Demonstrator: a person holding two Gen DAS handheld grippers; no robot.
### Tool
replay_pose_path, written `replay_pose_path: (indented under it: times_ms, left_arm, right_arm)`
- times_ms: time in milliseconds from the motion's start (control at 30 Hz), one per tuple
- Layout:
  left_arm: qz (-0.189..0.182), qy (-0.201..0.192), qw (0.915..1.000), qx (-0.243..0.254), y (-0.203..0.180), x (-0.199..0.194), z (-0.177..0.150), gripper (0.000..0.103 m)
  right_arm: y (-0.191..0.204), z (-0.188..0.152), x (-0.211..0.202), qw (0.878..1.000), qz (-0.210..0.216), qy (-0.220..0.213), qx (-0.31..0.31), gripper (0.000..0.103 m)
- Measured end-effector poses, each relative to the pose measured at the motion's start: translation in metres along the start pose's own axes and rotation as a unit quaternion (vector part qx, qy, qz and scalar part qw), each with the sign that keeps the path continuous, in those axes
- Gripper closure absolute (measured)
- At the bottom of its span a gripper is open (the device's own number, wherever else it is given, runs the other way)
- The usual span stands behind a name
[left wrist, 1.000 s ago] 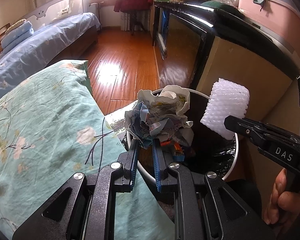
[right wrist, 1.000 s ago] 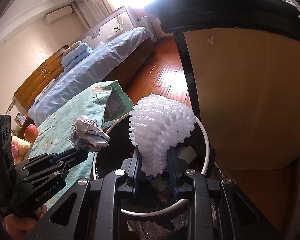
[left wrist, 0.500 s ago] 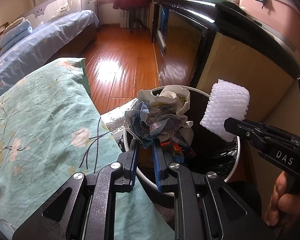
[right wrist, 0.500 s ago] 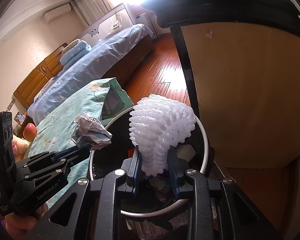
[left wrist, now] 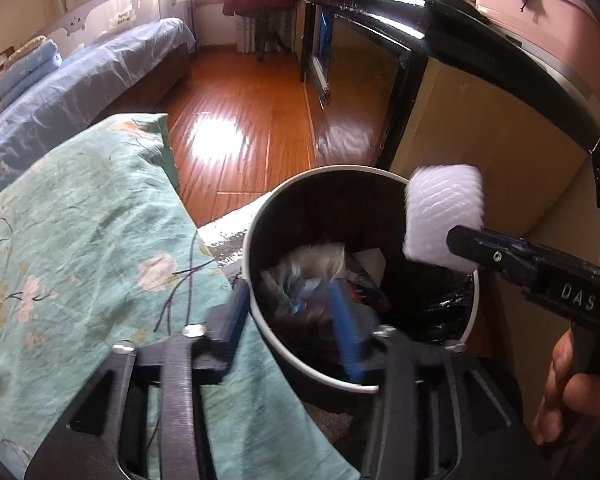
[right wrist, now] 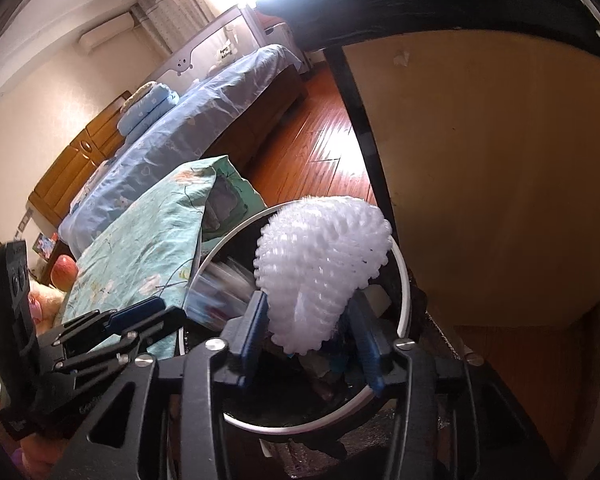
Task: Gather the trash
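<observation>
Left hand-held gripper (left wrist: 290, 312) is hanging over the near rim of the trash bin (left wrist: 256, 216); its jaws have just been opening and are standing apart with nothing between them. The crumpled paper wad (left wrist: 304, 276) is lying blurred inside the bin, on top of other rubbish.

Right hand-held gripper (right wrist: 312, 326) is sitting over the bin's near edge in its own view; its jaws have just been opening. The white foam net sleeve (right wrist: 320, 272) is still sitting between the blue pads (right wrist: 256, 322), and the gaps at both sides read as no longer pinching, though blur is making the contact hard to judge. The sleeve is a bulged, ribbed mesh, white and translucent, above the bin's open mouth, towards the cabinet side.

The bin is round with a white rim and a black liner. Just left of it, a teal floral quilt (left wrist: 72, 248) is draping over a bed. Right of the bin, a tan cabinet side with a black edge (left wrist: 480, 136) is standing close. Beyond the bin, glossy wood floor (left wrist: 240, 120) is running to a blue-sheeted bed (left wrist: 84, 80) and a bright window.
</observation>
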State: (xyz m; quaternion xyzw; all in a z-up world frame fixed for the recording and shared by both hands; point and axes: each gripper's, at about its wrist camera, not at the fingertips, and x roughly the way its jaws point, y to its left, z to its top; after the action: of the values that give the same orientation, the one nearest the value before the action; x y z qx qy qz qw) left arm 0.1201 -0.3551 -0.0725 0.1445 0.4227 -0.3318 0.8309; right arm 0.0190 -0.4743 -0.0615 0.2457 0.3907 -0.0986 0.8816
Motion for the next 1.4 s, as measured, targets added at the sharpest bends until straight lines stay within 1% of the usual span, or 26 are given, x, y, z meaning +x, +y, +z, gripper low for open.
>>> replay_pose_path:
  times_ms: [67, 167, 233, 267, 367, 433, 533, 633, 767, 833, 867, 900, 933, 967, 1000, 1033, 1067, 1133, 1200, 1300, 1400]
  left_arm:
    - [0.001, -0.005, 1.0, 0.0, 0.003, -0.006, -0.004, 0.055]
    - [0.003, -0.016, 0.9998, -0.015, 0.013, -0.018, -0.013, 0.052]
    - [0.007, -0.034, 0.9987, -0.038, 0.025, -0.032, -0.024, 0.05]
    - [0.008, -0.04, 0.998, -0.049, 0.03, -0.038, -0.029, 0.048]
    - [0.011, -0.061, 0.9948, -0.08, 0.046, -0.057, -0.046, 0.047]
    - [0.024, -0.071, 0.9923, -0.098, 0.056, -0.07, -0.059, 0.045]
    - [0.031, -0.086, 0.9886, -0.12, 0.07, -0.087, -0.073, 0.044]
    - [0.052, -0.104, 0.9841, -0.134, 0.081, -0.108, -0.09, 0.043]
    - [0.078, -0.128, 0.9772, -0.15, 0.094, -0.133, -0.109, 0.042]
    - [0.094, -0.145, 0.9726, -0.155, 0.097, -0.149, -0.114, 0.04]
    - [0.1, -0.152, 0.9705, -0.158, 0.099, -0.156, -0.117, 0.037]
    - [0.108, -0.164, 0.967, -0.162, 0.101, -0.166, -0.12, 0.029]
    - [0.12, -0.178, 0.9624, -0.167, 0.102, -0.175, -0.123, 0.024]
    - [0.136, -0.195, 0.9562, -0.171, 0.102, -0.186, -0.127, 0.01]
    - [0.16, -0.214, 0.9476, -0.175, 0.102, -0.197, -0.132, 0.0]
    - [0.179, -0.23, 0.9401, -0.177, 0.103, -0.205, -0.136, 0.0]
    - [0.194, -0.242, 0.934, -0.177, 0.103, -0.21, -0.14, 0.0]
    - [0.224, -0.258, 0.9234, -0.174, 0.103, -0.218, -0.146, 0.0]
    - [0.247, -0.266, 0.9151, -0.175, 0.105, -0.221, -0.152, 0.0]
    - [0.263, -0.272, 0.9086, -0.178, 0.108, -0.223, -0.159, 0.0]
    - [0.273, -0.269, 0.9073, -0.175, 0.109, -0.22, -0.165, 0.0]
  right_arm:
    - [-0.002, 0.0, -0.003, 1.0, 0.002, -0.001, 0.005, 0.056]
    - [-0.001, -0.002, -0.009, 1.0, 0.006, -0.008, 0.009, 0.051]
    - [0.004, -0.006, -0.015, 1.0, 0.011, -0.016, 0.008, 0.044]
    - [0.007, -0.008, -0.018, 1.0, 0.013, -0.021, 0.006, 0.043]
    - [0.022, -0.014, -0.025, 0.999, 0.022, -0.033, -0.002, 0.04]
    - [0.034, -0.02, -0.029, 0.999, 0.03, -0.04, -0.011, 0.036]
    - [0.051, -0.027, -0.036, 0.998, 0.037, -0.054, -0.025, 0.031]
    - [0.069, -0.036, -0.042, 0.996, 0.044, -0.069, -0.044, 0.026]
    - [0.094, -0.045, -0.048, 0.993, 0.051, -0.079, -0.079, 0.024]
    - [0.109, -0.045, -0.055, 0.989, 0.052, -0.093, -0.1, 0.024]
    - [0.116, -0.045, -0.061, 0.987, 0.054, -0.105, -0.11, 0.023]
    - [0.122, -0.046, -0.067, 0.985, 0.056, -0.116, -0.117, 0.019]
    - [0.13, -0.046, -0.077, 0.979, 0.06, -0.144, -0.129, 0.012]
    - [0.135, -0.049, -0.083, 0.976, 0.061, -0.161, -0.135, 0.007]
    - [0.141, -0.051, -0.091, 0.97, 0.062, -0.185, -0.144, 0.0]
    - [0.146, -0.055, -0.097, 0.964, 0.064, -0.208, -0.152, 0.0]
    - [0.151, -0.058, -0.1, 0.961, 0.062, -0.219, -0.159, 0.0]
    - [0.158, -0.06, -0.095, 0.959, 0.063, -0.22, -0.169, 0.0]
    - [0.163, -0.065, -0.089, 0.959, 0.064, -0.213, -0.178, 0.0]
    - [0.166, -0.071, -0.08, 0.957, 0.062, -0.21, -0.191, 0.0]
    - [0.169, -0.081, -0.077, 0.956, 0.06, -0.207, -0.201, 0.0]
